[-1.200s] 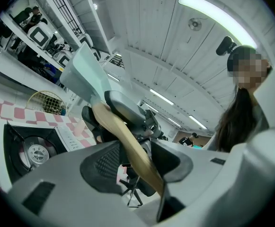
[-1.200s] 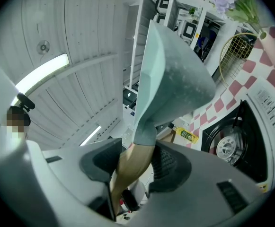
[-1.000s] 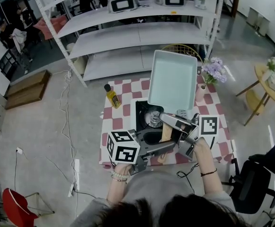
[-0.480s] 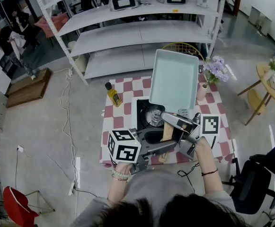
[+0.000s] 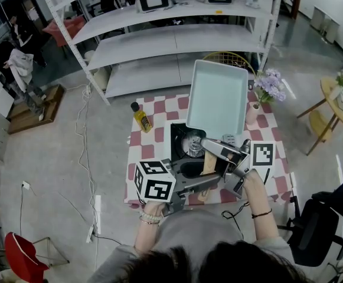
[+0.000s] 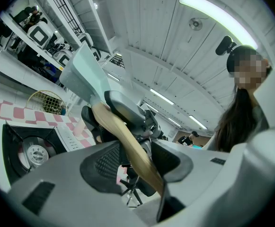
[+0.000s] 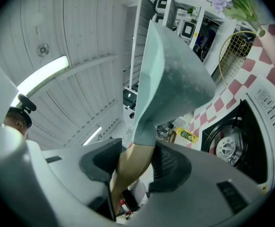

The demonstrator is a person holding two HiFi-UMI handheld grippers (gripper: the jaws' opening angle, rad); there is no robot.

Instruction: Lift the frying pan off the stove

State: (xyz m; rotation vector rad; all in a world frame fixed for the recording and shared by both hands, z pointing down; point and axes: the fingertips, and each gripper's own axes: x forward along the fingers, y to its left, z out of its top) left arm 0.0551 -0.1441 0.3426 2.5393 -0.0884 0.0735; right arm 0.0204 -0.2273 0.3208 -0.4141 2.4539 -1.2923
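Two grips share the load: my left gripper [image 6: 137, 162] and right gripper [image 7: 133, 167] both clamp the wooden handle [image 5: 208, 165], steadying the frying pan [image 5: 215, 99] clear above the stove [image 5: 180, 140]

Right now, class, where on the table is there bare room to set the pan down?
The checked cloth left of the stove, in front of the oil bottle, is bare. Crowded: vase at back right, pan handle across the front.

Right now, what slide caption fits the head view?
The left gripper and right gripper clamp the wooden handle, holding the pale blue frying pan off the stove.
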